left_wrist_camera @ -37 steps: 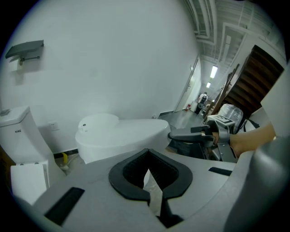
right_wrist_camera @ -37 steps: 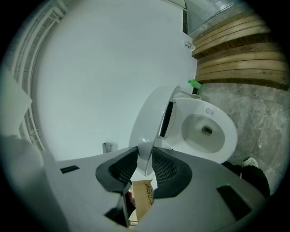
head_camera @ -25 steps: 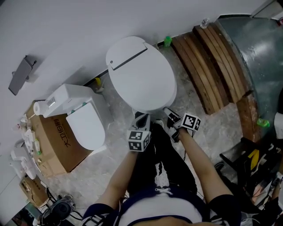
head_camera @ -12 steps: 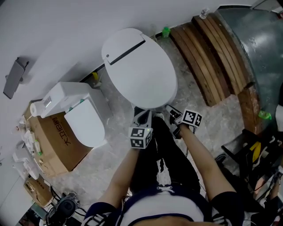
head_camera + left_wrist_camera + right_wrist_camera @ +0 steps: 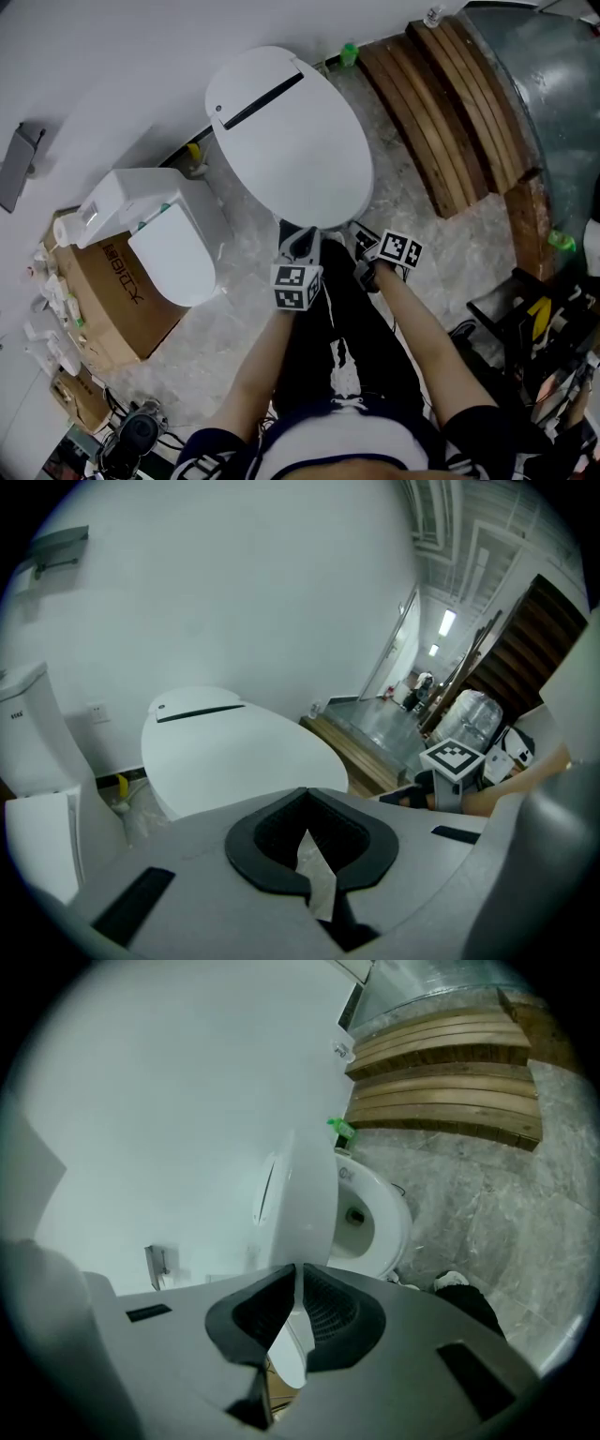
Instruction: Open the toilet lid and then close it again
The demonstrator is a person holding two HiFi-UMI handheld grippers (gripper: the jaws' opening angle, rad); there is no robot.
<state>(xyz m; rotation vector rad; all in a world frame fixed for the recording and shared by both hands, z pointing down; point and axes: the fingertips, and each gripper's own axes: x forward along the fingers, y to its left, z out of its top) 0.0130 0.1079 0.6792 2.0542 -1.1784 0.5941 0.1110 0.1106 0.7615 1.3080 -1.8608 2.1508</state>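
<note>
Closing its jaws over the last second, the right gripper (image 5: 296, 1267) now pinches the front rim of the toilet lid (image 5: 305, 1208), tilted up off the bowl (image 5: 375, 1227), while the left gripper (image 5: 307, 791) beside it has its jaws together, empty, near that rim.

In the head view the toilet lid (image 5: 291, 141) covers the bowl (image 5: 398, 1221). The grey wall bracket (image 5: 17, 167) and the steel tank (image 5: 553, 103) are cut off by the picture's edges.

Bare floor (image 5: 398, 197) between toilet lid (image 5: 291, 141) and planks (image 5: 450, 122)
</note>
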